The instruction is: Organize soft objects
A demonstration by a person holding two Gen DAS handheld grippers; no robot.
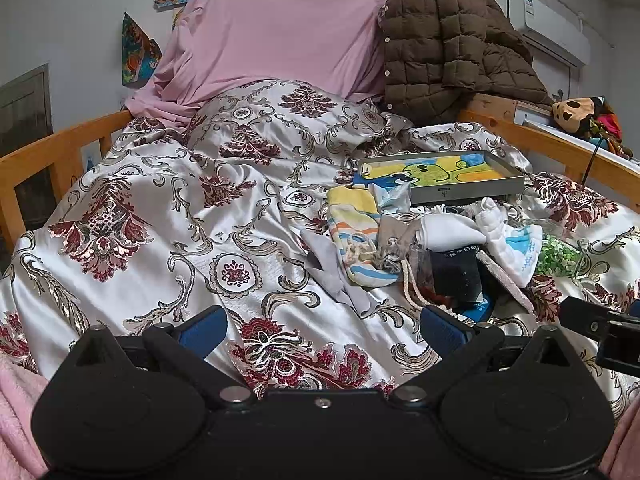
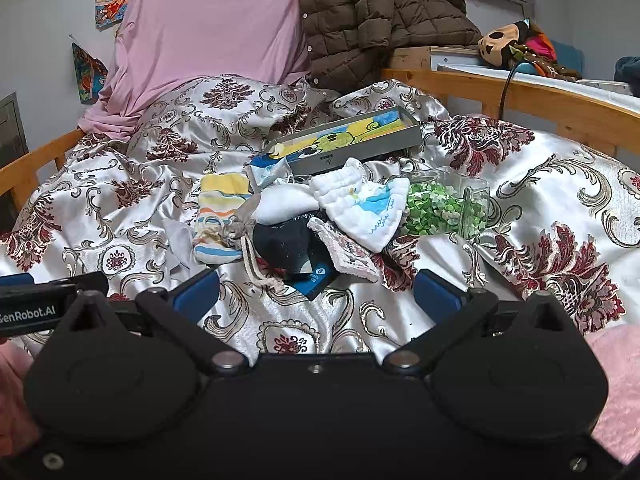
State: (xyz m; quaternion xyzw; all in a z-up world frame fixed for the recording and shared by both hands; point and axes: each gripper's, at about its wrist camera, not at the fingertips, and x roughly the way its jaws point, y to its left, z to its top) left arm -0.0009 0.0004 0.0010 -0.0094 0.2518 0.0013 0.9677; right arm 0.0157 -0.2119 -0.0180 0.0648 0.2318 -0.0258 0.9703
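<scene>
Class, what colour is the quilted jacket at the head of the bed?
Brown; the jacket shows best in the left wrist view.

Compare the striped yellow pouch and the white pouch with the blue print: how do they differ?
The striped yellow pouch has yellow, orange and blue bands; the white pouch is quilted white with a blue print. The striped one lies at the pile's left edge, the white one atop the pile's right. Both are soft drawstring pouches.

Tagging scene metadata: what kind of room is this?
Most likely a bedroom: a wooden-framed bed under a floral satin bedspread, a pink sheet at its head, a wall air conditioner.
</scene>
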